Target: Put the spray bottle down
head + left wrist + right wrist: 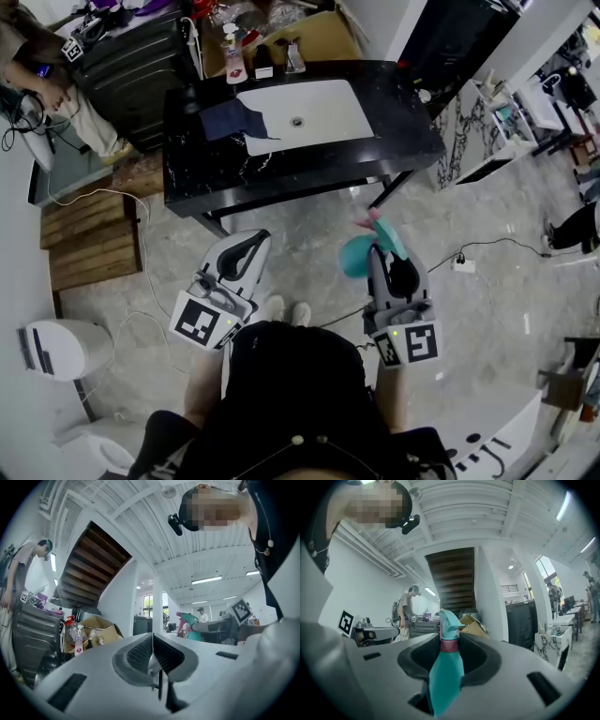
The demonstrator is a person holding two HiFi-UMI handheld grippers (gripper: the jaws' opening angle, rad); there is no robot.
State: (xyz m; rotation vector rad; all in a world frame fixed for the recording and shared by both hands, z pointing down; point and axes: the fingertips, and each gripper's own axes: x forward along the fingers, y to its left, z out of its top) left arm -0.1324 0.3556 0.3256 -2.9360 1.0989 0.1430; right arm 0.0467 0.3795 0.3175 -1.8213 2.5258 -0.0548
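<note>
A teal spray bottle (357, 255) with a pink collar sits in my right gripper (392, 259), held level above the floor in front of the black counter (202, 173). In the right gripper view the bottle (446, 670) fills the gap between the jaws of that gripper (449, 641), which are shut on its body just below the pink collar, nozzle pointing forward. My left gripper (254, 238) is held level beside it, shut with nothing in it; its ribbed pads (140, 652) meet in the left gripper view, where the bottle (189, 623) also shows off to the right.
The counter holds a white sink (330, 120) with a dark blue cloth (231, 118) over its left edge and small bottles (232, 58) at the back. A dark suitcase (131, 66), a person (37, 66), a wooden pallet (89, 242) and a white bin (56, 349) stand left. A cable and power strip (462, 264) lie right.
</note>
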